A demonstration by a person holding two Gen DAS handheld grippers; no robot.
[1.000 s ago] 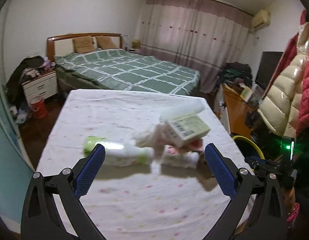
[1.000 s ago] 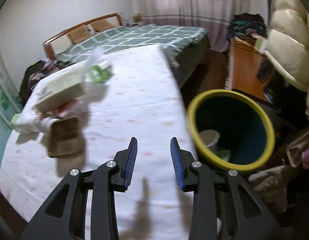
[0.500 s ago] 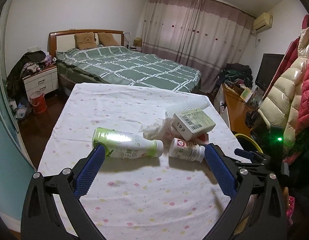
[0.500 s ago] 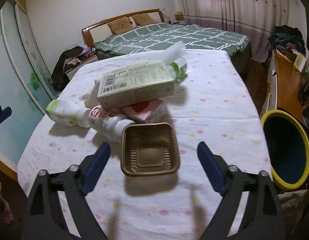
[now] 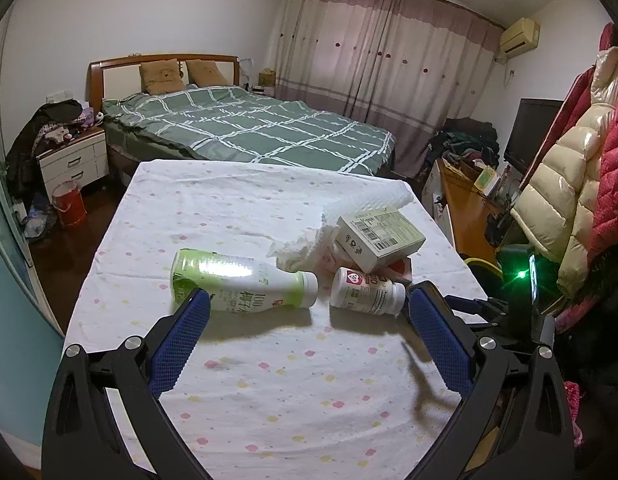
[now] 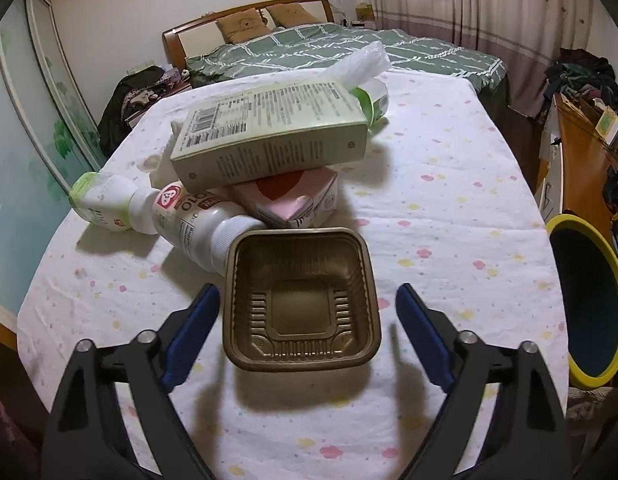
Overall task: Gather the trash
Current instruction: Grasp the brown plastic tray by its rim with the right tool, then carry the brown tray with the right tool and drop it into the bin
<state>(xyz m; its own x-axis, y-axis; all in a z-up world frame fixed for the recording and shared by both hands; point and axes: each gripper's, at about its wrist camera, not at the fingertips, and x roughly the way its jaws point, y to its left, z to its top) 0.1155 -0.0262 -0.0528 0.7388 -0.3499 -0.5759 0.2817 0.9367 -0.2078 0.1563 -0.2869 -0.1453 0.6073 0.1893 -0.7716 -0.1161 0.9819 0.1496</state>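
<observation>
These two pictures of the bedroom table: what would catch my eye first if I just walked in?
Probably the little heap of rubbish on the white dotted tablecloth: a pale green cardboard box resting on a pink carton, with two white plastic bottles lying beside them. Nearest, a brown square plastic tray sits between the open blue pads of the right claw. A yellow-rimmed bin waits at the table's right edge.

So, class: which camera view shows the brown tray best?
The right wrist view: the brown tray lies in full view, open side up, between that gripper's open jaws. The left wrist view does not show it at all.
</observation>
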